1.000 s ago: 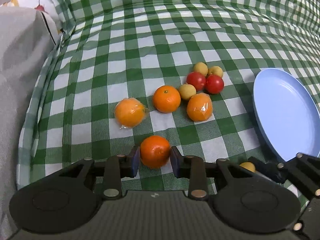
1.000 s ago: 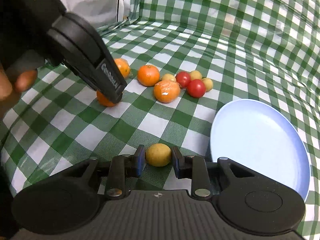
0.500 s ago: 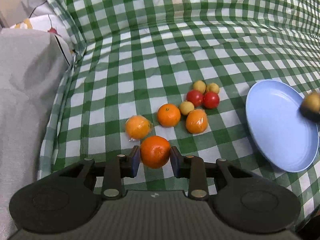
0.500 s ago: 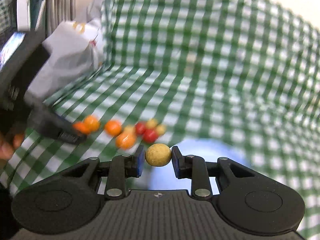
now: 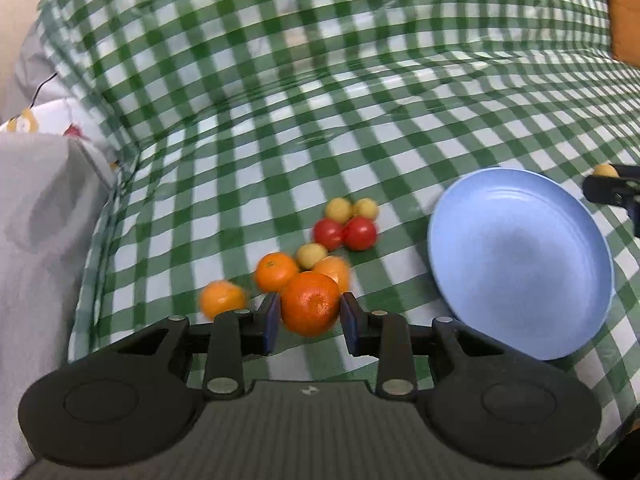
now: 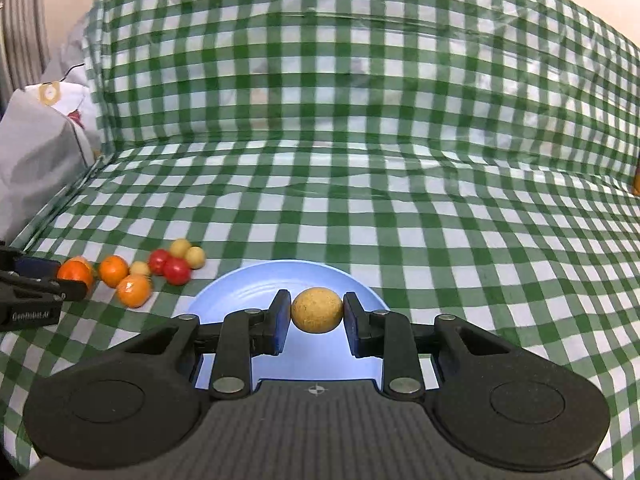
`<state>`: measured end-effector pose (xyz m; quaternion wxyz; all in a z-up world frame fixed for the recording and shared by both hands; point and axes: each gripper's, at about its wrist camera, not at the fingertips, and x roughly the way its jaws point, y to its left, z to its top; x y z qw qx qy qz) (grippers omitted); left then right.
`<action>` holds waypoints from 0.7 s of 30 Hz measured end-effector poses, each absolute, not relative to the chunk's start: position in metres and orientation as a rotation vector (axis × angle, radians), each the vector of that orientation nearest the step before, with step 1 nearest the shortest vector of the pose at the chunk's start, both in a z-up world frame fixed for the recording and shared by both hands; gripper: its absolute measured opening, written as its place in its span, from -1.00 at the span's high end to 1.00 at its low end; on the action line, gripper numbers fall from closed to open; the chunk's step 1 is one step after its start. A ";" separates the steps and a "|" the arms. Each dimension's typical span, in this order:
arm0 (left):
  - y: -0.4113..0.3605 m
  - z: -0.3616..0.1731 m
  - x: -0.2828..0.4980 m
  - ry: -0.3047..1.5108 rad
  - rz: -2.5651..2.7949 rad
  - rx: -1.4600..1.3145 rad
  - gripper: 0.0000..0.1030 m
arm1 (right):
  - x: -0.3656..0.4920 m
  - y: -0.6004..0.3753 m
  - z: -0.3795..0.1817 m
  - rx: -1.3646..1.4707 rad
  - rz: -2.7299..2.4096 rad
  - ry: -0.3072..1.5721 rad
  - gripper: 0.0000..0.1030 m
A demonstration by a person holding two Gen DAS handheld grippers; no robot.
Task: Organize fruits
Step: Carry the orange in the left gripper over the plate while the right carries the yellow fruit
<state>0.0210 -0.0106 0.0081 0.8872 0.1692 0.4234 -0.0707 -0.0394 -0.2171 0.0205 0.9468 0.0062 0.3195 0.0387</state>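
My left gripper [image 5: 309, 322] is shut on an orange [image 5: 310, 303] and holds it above the checked cloth, left of the empty blue plate [image 5: 520, 264]. My right gripper [image 6: 317, 320] is shut on a small yellow fruit [image 6: 317, 309] and holds it over the near part of the blue plate [image 6: 240, 288]. On the cloth lie more oranges [image 5: 276, 272], two red tomatoes [image 5: 360, 233] and several small yellow fruits [image 5: 339, 209]. In the right wrist view the left gripper [image 6: 74, 280] with its orange [image 6: 73, 272] shows at the far left.
A grey and white cushion [image 5: 44, 208] lies along the left edge of the green checked cloth [image 5: 280, 128]. The cloth rises up a backrest behind. An orange-brown object [image 5: 624, 12] sits at the top right corner.
Both grippers have risen with their fruit. The right gripper has moved over the plate with the yellow fruit. The left gripper has lifted the orange further from the cloth.
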 end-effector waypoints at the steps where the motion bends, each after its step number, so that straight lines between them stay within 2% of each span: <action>1: -0.015 0.008 0.020 0.875 -0.158 0.358 0.31 | -0.038 -0.219 0.021 0.006 0.074 0.648 0.42; 21: -0.093 -0.005 -0.013 0.718 -0.380 0.500 0.31 | -0.030 -0.233 0.011 -0.003 0.002 0.652 0.42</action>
